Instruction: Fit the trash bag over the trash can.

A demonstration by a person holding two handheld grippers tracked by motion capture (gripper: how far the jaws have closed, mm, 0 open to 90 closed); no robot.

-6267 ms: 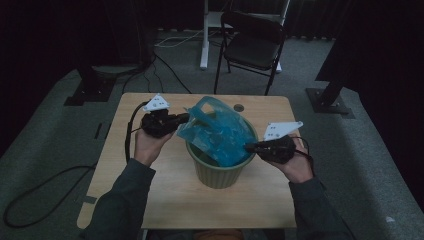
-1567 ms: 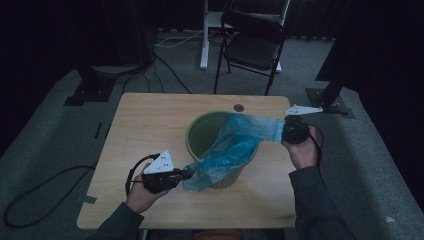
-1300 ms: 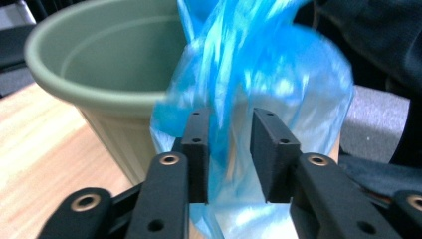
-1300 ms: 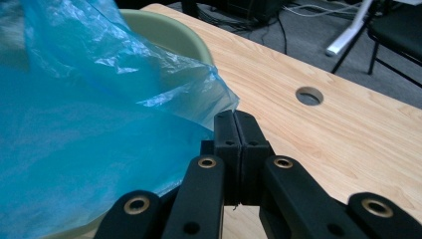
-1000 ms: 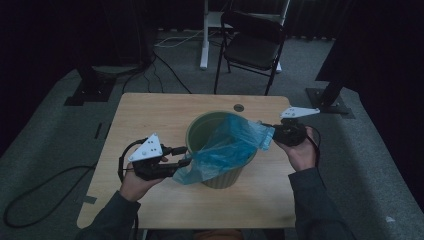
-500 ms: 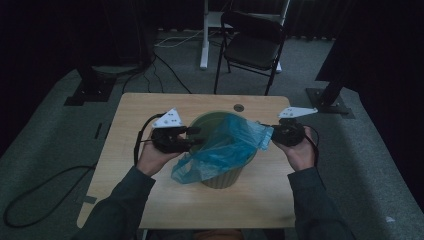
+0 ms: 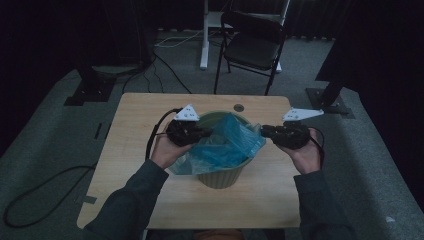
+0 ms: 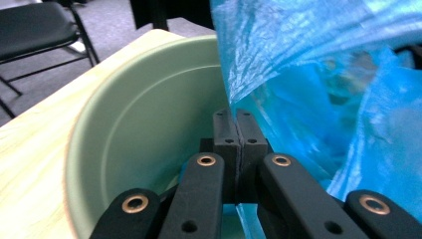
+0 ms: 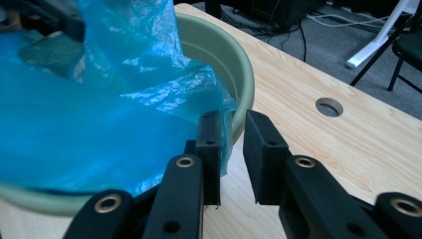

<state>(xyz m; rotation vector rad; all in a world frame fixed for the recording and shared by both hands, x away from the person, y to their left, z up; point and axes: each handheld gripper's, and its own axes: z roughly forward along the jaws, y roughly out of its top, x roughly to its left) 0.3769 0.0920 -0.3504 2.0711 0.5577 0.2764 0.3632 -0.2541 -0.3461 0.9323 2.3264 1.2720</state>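
High view: my left gripper (image 7: 200, 133) sits at the left rim of the green bin (image 7: 222, 175), which stands mid-table on the wooden table (image 7: 125, 150). The blue bag (image 7: 227, 145) is draped over and into the bin's mouth, between both tools. My right gripper (image 7: 267, 131) is just right of the bin, at the bag's right edge. A black chair (image 7: 252, 45) stands far beyond the table.

Left gripper view: my left gripper (image 8: 237, 124) has just been closing; its jaws are pressed together with a thin edge of the blue bag (image 8: 318, 74) pinched in the seam. The green bin (image 8: 144, 134) curves away on the left, its inner wall bare there, the bag bunched to the right.

Right gripper view: my right gripper (image 9: 233, 134) has just been opening; its jaws stand a little apart. The blue bag (image 9: 99, 109) hangs against the left jaw's inner face, free of the right one. Bin rim (image 9: 244, 79) lies just beyond the jaws; the table's round hole (image 9: 329, 107) lies to the far right.
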